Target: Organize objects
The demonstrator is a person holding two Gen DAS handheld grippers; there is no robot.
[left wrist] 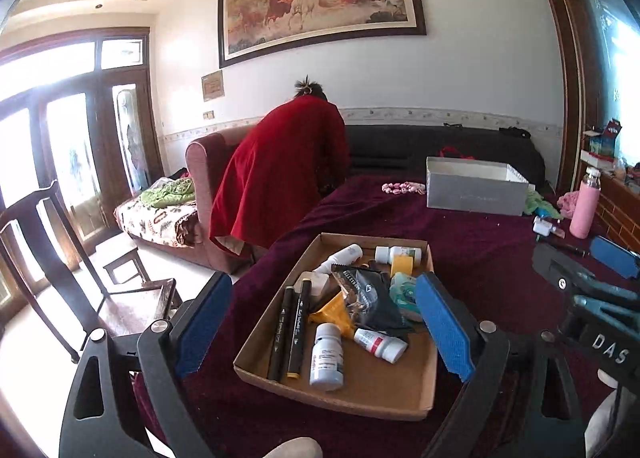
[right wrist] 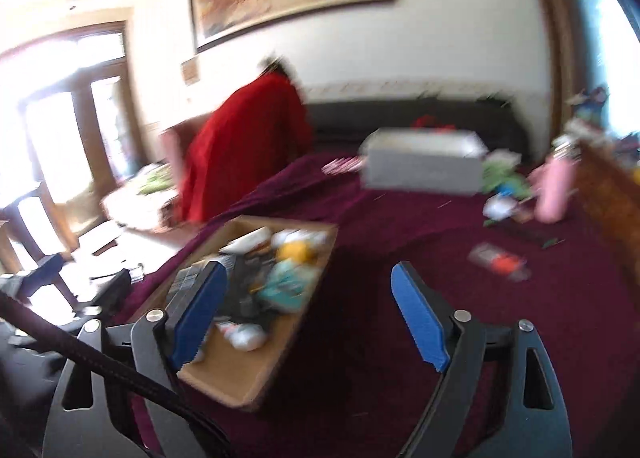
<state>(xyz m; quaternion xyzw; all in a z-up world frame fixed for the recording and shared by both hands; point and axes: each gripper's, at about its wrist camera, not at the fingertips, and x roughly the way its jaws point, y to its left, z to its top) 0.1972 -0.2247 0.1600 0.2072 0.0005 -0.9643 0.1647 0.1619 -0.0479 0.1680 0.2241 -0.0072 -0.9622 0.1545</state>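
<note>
- Cardboard tray [left wrist: 360, 398]: lies flat on the maroon cloth [left wrist: 480, 258] near you, at the cloth's left edge; in the blurred right wrist view it sits left of centre [right wrist: 240, 378].
- Tray contents: two black markers [left wrist: 290, 332] side by side along the left wall; a white pill bottle [left wrist: 327, 358] lying near the front; a red-and-white tube [left wrist: 380, 344] to its right; a black pouch [left wrist: 370, 294] at the middle; a yellow block [left wrist: 402, 265] and a white bottle [left wrist: 398, 254] at the far end.
- Your left gripper [left wrist: 320, 322]: jaws apart, blue pads either side of the tray, gripping nothing.
- Your right gripper [right wrist: 310, 318]: jaws apart and empty, above the tray's right edge and bare cloth.
- Grey box [left wrist: 476, 188]: open, far right on the cloth.
- Pink bottle [left wrist: 585, 204]: upright, right of the grey box.
- Person in red [left wrist: 280, 170]: bent over beyond the cloth's far left edge.
</note>
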